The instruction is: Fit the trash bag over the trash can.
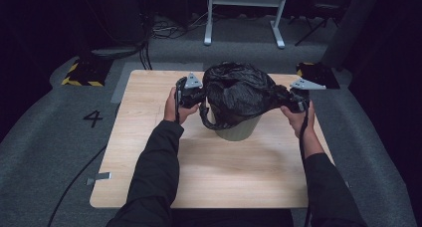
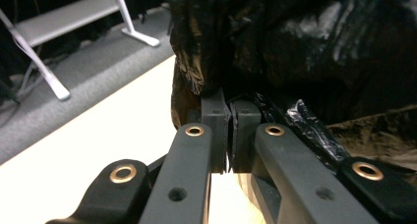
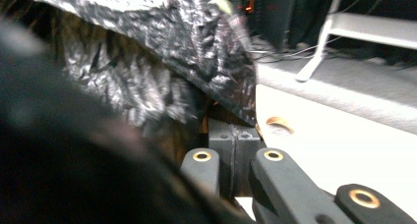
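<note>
Wooden table (image 1: 219, 172) at centre, resting on grey carpet (image 1: 45, 137). Number 4 marking (image 1: 93, 118) on carpet at 9 o'clock. Yellow-black striped block (image 1: 82, 73) at 10 o'clock. White metal stand (image 1: 245, 13) at 12 o'clock, cable bundle (image 1: 166, 28) beside it. Dark cable (image 1: 79, 177) crossing carpet at 8 o'clock.

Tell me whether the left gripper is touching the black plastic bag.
Touching. In the left gripper view, the left gripper has its jaws pressed together on a fold of the black plastic bag, with film pinched between the pads.
</note>
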Tool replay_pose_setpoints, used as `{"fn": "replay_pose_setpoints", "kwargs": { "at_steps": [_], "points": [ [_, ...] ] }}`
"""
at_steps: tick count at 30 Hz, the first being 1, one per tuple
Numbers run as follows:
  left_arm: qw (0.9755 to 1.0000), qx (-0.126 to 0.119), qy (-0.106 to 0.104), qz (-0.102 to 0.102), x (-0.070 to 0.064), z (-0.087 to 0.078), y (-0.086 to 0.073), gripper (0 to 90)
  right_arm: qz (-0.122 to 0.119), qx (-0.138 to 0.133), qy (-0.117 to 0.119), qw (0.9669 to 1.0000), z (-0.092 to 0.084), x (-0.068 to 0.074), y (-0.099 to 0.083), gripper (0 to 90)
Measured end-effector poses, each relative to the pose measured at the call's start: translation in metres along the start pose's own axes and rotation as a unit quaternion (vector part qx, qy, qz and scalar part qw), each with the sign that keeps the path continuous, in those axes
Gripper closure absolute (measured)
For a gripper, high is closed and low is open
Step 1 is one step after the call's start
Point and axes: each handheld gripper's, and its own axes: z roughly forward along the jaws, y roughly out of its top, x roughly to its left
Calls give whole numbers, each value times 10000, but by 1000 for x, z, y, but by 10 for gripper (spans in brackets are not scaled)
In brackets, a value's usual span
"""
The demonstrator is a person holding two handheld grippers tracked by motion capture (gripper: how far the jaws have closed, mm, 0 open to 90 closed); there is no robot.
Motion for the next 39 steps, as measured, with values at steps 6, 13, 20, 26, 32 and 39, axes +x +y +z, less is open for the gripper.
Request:
{"fn": "replay_pose_setpoints", "kwargs": {
  "at_steps": [6,13,20,26,32,39],
  "points": [
    [9991,5,-368,-205,6,5,-9,886,165,37,306,9994,11,-5,-14,900],
    [9973,11,-724,113,-10,-13,-22,892,6,104,898,9959,2,-3,-32,900],
    [9956,50,-654,668,-38,-57,-33,832,-243,177,1136,9931,-28,24,-47,760],
    [9976,-270,-321,544,-34,-83,-30,845,-830,149,406,9956,-70,30,-37,312],
    [9979,-337,-188,516,-33,-94,-23,861,-1042,-222,434,9934,-118,35,-28,181],
    [9983,-226,-39,526,-35,-94,-18,876,-1386,-414,629,9875,-148,53,-19,182]
  ]
}}
